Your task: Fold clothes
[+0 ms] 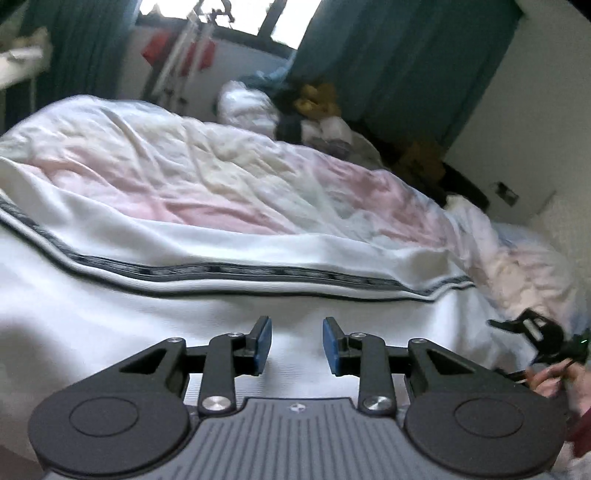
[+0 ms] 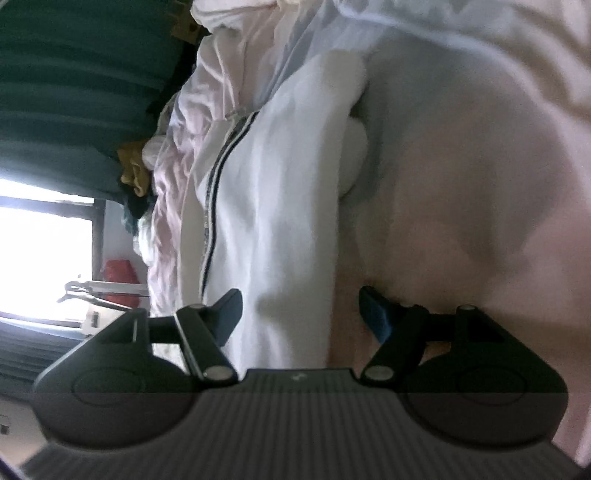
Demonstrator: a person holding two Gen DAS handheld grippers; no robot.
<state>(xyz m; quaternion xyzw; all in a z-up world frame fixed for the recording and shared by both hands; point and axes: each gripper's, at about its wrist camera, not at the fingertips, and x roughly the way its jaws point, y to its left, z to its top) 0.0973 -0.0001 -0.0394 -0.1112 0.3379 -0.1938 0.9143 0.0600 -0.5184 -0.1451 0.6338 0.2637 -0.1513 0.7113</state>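
A white garment (image 1: 155,310) with a dark striped band (image 1: 236,271) lies spread across a bed covered by a rumpled pink and white duvet (image 1: 207,184). In the left wrist view, the left hand-held gripper (image 1: 297,345) sits low over the near part of the garment, its blue-padded fingers (image 1: 264,343) parted with a clear gap and nothing between them; white cloth shows directly beneath and ahead, and the striped band runs across the view beyond the fingertips. At the right edge of that view the right hand-held gripper (image 1: 535,332) appears near the garment's far end, held by a hand (image 1: 561,380). The right wrist view is rolled sideways: the right hand-held gripper (image 2: 301,314) has its fingers (image 2: 229,314) spread wide and holds nothing. The garment (image 2: 280,221) extends ahead from the gap between the fingers, its striped band (image 2: 214,192) on the left-finger side, while the other finger lies over the duvet (image 2: 461,184) beside the garment's edge. Whether either gripper touches the cloth cannot be told. Teal curtains (image 1: 399,62) and a window (image 1: 236,18) stand behind the bed.
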